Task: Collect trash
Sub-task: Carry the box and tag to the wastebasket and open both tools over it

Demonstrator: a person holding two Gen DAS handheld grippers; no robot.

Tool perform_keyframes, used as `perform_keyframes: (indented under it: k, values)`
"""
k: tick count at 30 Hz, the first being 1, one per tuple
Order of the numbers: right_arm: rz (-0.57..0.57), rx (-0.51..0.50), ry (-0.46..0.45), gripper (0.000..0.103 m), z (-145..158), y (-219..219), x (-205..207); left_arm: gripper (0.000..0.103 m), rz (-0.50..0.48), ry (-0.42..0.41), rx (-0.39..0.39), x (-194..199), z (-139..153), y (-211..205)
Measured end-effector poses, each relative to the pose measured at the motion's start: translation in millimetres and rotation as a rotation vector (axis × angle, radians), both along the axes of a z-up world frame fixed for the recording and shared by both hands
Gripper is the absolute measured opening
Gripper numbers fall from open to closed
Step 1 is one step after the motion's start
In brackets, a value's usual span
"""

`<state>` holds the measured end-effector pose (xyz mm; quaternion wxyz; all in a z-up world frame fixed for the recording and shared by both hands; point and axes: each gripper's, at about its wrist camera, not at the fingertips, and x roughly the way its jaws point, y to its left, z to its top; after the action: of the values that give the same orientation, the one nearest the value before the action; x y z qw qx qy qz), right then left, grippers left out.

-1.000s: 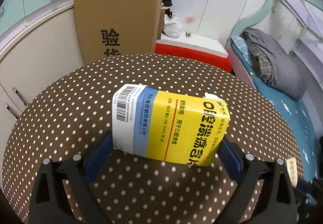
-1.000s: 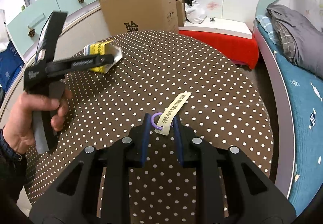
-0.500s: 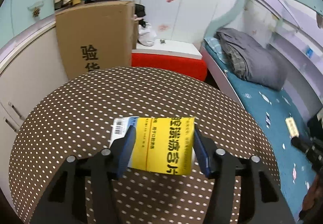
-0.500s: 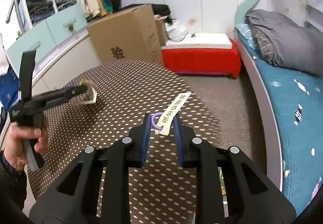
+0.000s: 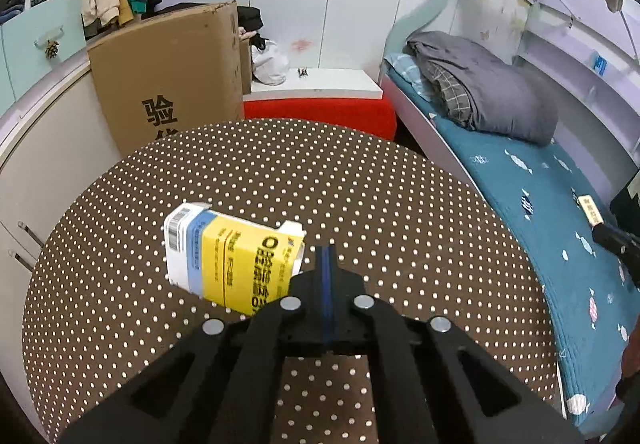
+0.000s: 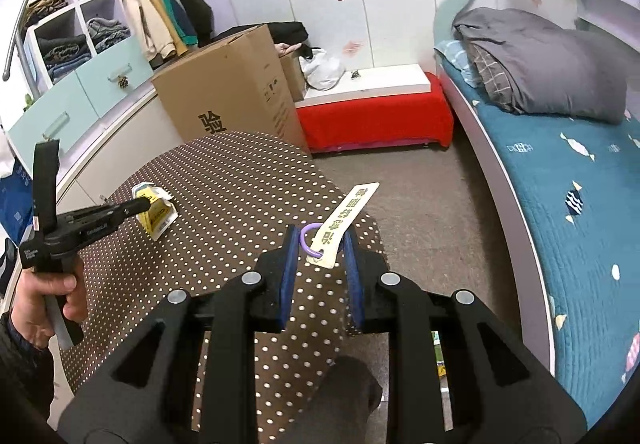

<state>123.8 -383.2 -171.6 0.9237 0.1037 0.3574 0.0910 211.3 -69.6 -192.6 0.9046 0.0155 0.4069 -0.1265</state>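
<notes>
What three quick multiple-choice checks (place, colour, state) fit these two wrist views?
1. Where is the tag?
A on the bed
B between the right gripper's pads
C on the cardboard box

2. What colour is the tag's ring?
A purple
B red
C green

3. How do the left gripper's jaws stand?
A wide open
B shut
C out of view

Key: B, the tag sits between the blue pads. A, the ring is purple. B, the pads meet with no gap, and the yellow box lies beside them.

Before you: round table (image 5: pixel 360 184), brown polka-dot cloth | on it: yellow-and-white medicine box (image 5: pixel 228 264), lying flat
</notes>
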Motion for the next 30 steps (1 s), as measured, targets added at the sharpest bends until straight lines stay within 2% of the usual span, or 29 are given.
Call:
perform_keyframes:
  k: [5,6,8,9,10,15,18,19,20,21,22,23,25,27,30]
  values:
    - [-0.01,0.004,0.008,0.023,-4,-7,-3,0.001,0.014,-0.035,0.058,-14,2,4]
    - [-0.009,0.007,0.01,0.023,-4,-7,-2,0.005,0.024,-0.038,0.069,-15,1,6]
    - [-0.007,0.01,0.016,0.023,-7,-8,-2,0.049,0.051,-0.039,0.095,-16,-4,10]
    - [-0.004,0.009,0.021,0.023,-9,-6,-2,0.085,0.069,-0.052,0.111,-16,-6,12]
    - [-0.001,0.01,0.023,0.023,-11,-8,-4,0.089,0.085,-0.086,0.124,-18,-6,14]
    - [-0.001,0.01,0.029,0.023,-13,-5,-2,0.089,0.137,-0.093,0.235,-5,-23,8]
    - [-0.001,0.009,0.031,0.023,-14,-5,-1,0.089,0.193,-0.062,0.272,10,-37,8]
    - [0.001,0.008,0.033,0.023,-14,-4,0,0.072,0.206,-0.02,0.276,16,-41,11]
    - [0.003,0.006,0.034,0.023,-15,-3,0,0.061,0.203,0.002,0.242,21,-42,15]
    - [0.004,0.004,0.035,0.023,-15,-3,0,0.039,0.213,-0.003,0.201,21,-39,20]
    - [0.006,0.004,0.036,0.023,-16,-3,0,0.022,0.213,0.001,0.21,23,-39,21]
    - [0.005,0.005,0.037,0.023,-16,-3,0,0.019,0.208,0.005,0.217,23,-39,21]
    - [0.001,0.007,0.038,0.023,-17,-6,0,0.008,0.193,0.001,0.187,23,-36,25]
    - [-0.006,0.01,0.038,0.023,-18,-10,1,0.002,0.194,-0.014,0.161,18,-32,30]
    - [-0.024,0.014,0.034,0.023,-16,-20,2,0.001,0.176,-0.035,0.112,8,-21,32]
